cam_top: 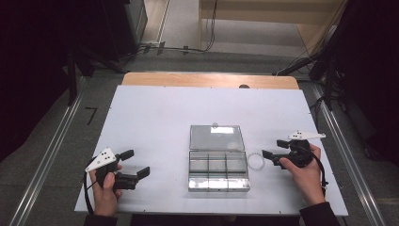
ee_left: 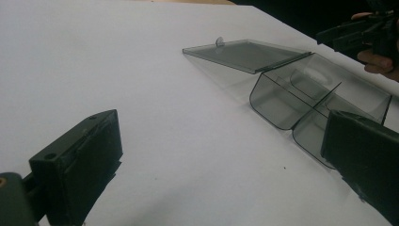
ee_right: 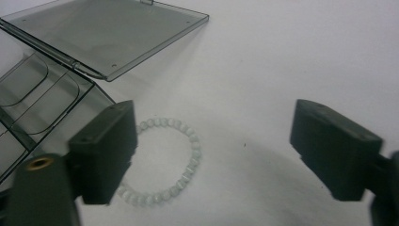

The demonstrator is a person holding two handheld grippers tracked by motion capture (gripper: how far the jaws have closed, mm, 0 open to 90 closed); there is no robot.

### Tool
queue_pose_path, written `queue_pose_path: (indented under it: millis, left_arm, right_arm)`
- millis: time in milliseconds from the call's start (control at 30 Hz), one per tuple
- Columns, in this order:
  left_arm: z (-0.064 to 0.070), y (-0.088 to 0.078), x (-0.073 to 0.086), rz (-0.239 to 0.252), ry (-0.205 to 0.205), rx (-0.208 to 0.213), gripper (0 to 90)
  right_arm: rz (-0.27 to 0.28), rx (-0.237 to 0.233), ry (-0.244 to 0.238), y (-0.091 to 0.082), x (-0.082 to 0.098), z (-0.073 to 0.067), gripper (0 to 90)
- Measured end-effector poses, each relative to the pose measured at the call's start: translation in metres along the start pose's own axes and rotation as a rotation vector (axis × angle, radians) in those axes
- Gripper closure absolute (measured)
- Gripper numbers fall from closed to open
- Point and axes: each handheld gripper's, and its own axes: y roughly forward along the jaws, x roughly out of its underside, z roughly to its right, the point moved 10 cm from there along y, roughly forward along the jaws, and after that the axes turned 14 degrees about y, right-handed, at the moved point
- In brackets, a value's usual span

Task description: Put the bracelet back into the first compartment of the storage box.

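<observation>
Bracelet [ee_right: 162, 162] lies flat as a round loop on the white table [cam_top: 155, 113], just right of the open clear box [cam_top: 218, 165]. Your right gripper view resolves its pale beads; from the high view it's a faint ring. Right gripper [cam_top: 275, 149] wide, empty, aimed at it. Left gripper [cam_top: 135, 163] wide, empty, well apart.

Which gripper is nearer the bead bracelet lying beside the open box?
Right. The right gripper sits just beside the bead bracelet, jaws open and pointed at it. The left gripper is across the clear box, well away from it.
</observation>
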Motion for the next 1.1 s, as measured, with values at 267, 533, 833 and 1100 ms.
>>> queue_pose_path:
  millis: [267,533,833,1100]
  left_arm:
    - [-0.004,0.000,0.004,-0.008,-0.005,-0.002,0.0]
    - [-0.003,0.001,0.005,-0.010,-0.008,0.003,0.0]
    - [-0.004,0.002,0.006,-0.014,-0.009,0.004,0.0]
    - [-0.003,0.003,0.007,-0.020,-0.007,0.006,0.0]
  right_arm:
    - [-0.017,0.025,0.002,0.004,0.003,0.002,42.1]
    - [-0.024,0.008,-0.013,0.006,0.006,0.001,56.7]
    - [-0.015,0.001,-0.005,0.006,0.008,0.002,67.2]
    - [-0.052,-0.010,-0.029,0.013,0.015,-0.004,74.1]
